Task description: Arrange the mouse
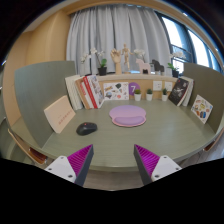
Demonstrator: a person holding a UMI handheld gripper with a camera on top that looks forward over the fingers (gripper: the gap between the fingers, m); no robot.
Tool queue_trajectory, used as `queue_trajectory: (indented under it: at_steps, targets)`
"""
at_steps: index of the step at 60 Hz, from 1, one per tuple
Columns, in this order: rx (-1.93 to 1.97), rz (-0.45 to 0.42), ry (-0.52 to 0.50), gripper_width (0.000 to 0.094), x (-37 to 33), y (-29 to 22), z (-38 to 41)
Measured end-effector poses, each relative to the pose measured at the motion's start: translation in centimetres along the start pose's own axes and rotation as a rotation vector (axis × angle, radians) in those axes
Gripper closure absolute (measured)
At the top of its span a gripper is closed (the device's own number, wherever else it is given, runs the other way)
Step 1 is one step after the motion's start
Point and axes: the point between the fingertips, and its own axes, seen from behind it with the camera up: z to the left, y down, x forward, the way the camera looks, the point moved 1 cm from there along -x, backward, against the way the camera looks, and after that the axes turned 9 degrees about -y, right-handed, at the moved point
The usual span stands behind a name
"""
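A dark mouse point(87, 128) lies on the grey-green table point(120, 148), beyond my left finger and to the left of a round pink-purple mat point(128, 116). My gripper point(113, 163) hovers near the table's front edge, well short of the mouse. Its two fingers point(76, 160) stand wide apart with nothing between them; the magenta pads face each other across bare tabletop.
A light board point(59, 114) leans at the left of the mouse. Books and cards point(90, 92) stand along the back, with framed pictures point(180, 92) at the right. Small figures point(118, 62) stand on a shelf before a curtain.
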Motion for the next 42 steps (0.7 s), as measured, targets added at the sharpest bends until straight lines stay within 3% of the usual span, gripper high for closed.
queue_trajectory:
  at_steps: [19, 42]
  targets:
    - [0.009, 0.152, -0.038, 0.0121, 12.0, 5.1, 10.7]
    - [0.006, 0.164, 0.070, 0.0125, 24.3, 1.7, 12.0]
